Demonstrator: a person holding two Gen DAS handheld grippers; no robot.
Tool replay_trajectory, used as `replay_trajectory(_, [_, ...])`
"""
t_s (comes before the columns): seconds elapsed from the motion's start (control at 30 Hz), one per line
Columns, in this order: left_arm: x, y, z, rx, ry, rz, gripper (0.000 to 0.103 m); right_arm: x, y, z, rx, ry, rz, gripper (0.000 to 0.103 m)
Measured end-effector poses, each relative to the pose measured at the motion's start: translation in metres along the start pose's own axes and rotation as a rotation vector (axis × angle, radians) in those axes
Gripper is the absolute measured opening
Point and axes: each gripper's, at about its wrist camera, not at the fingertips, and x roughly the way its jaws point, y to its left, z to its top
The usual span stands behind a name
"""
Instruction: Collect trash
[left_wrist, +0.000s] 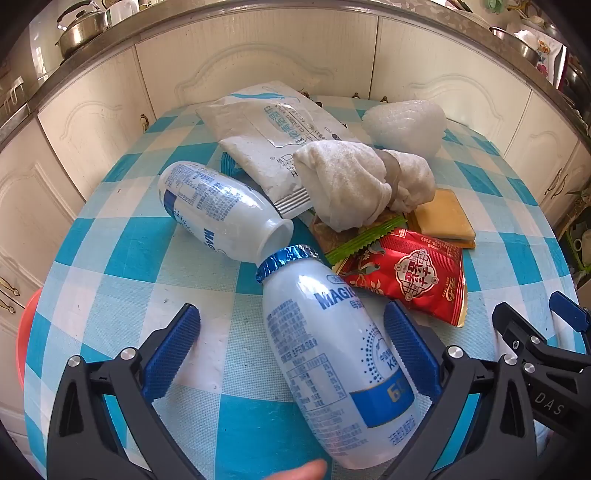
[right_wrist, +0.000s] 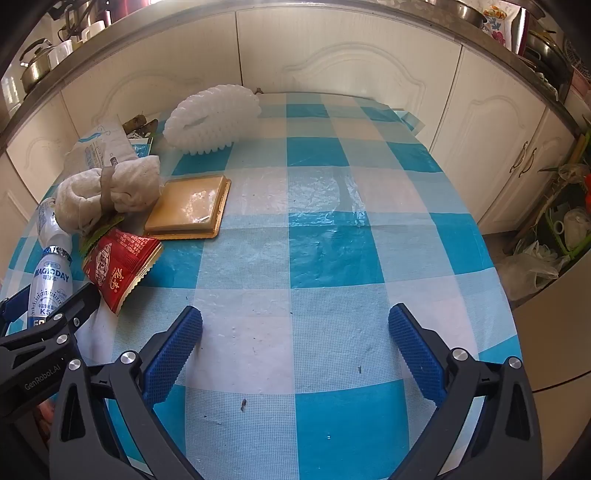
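A white milk bottle with a blue foil cap (left_wrist: 332, 369) lies on the checked tablecloth (left_wrist: 129, 251), between the fingers of my left gripper (left_wrist: 291, 314). The jaws stand wide and open; the left pad is clear of the bottle. A second, uncapped bottle (left_wrist: 218, 210) lies mouth to cap with it. Behind them sit a red snack wrapper (left_wrist: 410, 273), a green wrapper (left_wrist: 362, 240), a tied tissue bundle (left_wrist: 354, 184), a wipes packet (left_wrist: 266, 140), a gold tray (left_wrist: 443, 218) and a foam net (left_wrist: 406, 125). My right gripper (right_wrist: 295, 314) hangs open over bare cloth, with the red wrapper (right_wrist: 118, 266) to its left.
White cabinets (right_wrist: 332, 55) ring the table's far side, under a counter with pots (left_wrist: 81, 29). A red round object (left_wrist: 26, 332) sits below the table's left edge. Plastic bags and a green basket (right_wrist: 535, 266) crowd the floor at the right. A fingertip (left_wrist: 299, 470) shows at the bottom.
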Motion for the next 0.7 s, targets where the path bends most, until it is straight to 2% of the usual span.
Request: replay_trajectory(0.7, [-0.01, -0.002, -0.004, -0.004, -0.005, 0.003, 0.099, 0.001, 0.0, 0.0, -0.002, -0.004, -0.003, 0.1])
